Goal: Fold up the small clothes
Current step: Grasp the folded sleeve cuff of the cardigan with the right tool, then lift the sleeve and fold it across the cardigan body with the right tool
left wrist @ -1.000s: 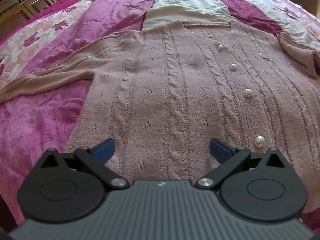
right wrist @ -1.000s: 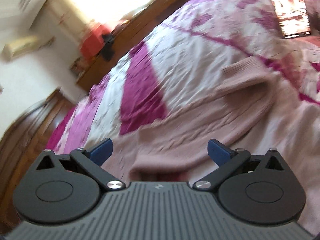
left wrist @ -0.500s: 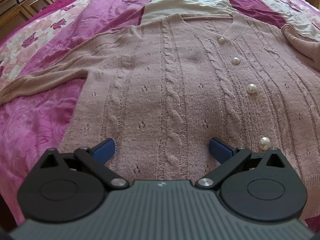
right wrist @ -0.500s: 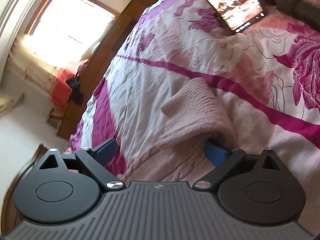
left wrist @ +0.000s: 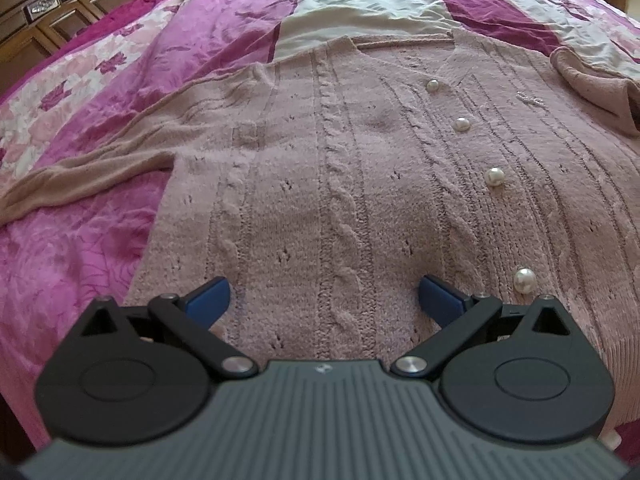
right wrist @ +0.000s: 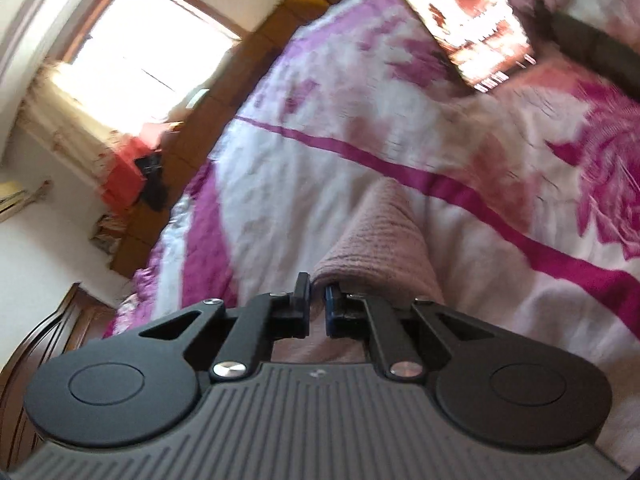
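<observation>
A dusty-pink cable-knit cardigan (left wrist: 340,168) with pearl buttons (left wrist: 494,176) lies flat, front up, on the bed. Its left sleeve (left wrist: 88,176) stretches out to the left; the right sleeve (left wrist: 592,88) is bunched at the far right. My left gripper (left wrist: 324,298) hovers open over the lower hem, nothing between its blue pads. In the right wrist view, my right gripper (right wrist: 318,300) is shut on the pink sleeve (right wrist: 380,236), whose ribbed cuff end rises just beyond the fingertips.
The bedspread (left wrist: 100,240) is magenta, pink and white with floral print. Dark wooden furniture (left wrist: 44,4) stands beyond the bed's left side. In the right wrist view I see a bright window (right wrist: 152,48), a wooden bed edge (right wrist: 224,92) and a red object (right wrist: 124,176).
My right gripper moved onto the sleeve and went from open to shut on it. The left gripper drifted slightly toward the hem and stayed open.
</observation>
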The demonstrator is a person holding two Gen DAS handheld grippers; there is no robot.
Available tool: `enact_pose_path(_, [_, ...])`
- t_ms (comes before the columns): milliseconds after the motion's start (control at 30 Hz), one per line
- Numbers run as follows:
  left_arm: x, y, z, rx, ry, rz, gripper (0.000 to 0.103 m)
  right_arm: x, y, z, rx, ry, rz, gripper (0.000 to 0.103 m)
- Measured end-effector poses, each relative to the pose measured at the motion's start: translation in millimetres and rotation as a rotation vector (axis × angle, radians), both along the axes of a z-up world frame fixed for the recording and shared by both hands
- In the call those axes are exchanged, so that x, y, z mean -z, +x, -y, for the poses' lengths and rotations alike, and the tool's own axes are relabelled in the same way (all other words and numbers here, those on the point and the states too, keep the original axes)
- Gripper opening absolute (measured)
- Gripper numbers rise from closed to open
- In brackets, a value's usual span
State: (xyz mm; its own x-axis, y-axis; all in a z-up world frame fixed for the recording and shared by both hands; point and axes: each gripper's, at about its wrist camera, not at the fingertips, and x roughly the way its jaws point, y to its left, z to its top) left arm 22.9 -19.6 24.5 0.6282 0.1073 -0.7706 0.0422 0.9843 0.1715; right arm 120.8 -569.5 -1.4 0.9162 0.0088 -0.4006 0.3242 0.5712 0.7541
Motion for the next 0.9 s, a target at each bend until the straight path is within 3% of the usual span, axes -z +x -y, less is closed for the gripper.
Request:
enact_pose_path(400, [-14.3,-9.5,-19.5,-0.005,-0.02,0.053,0.103,-81.4,3.7,-80.2,-0.2,-0.091,0.129,0.007])
enact_pose_path(633, [-27.4,-14.9,-42.8,-0.035,0.002,0.112,0.103,-125.6,16.2,-151.5,-0.288,-0.115,0.184,0.007])
enact_pose_path(900, [-37.3,-19.8,-74.4,-0.098,0.015,0.162,0.103,-147.8,36.8,-253.0,-0.403,-0.083,0.224,0.007])
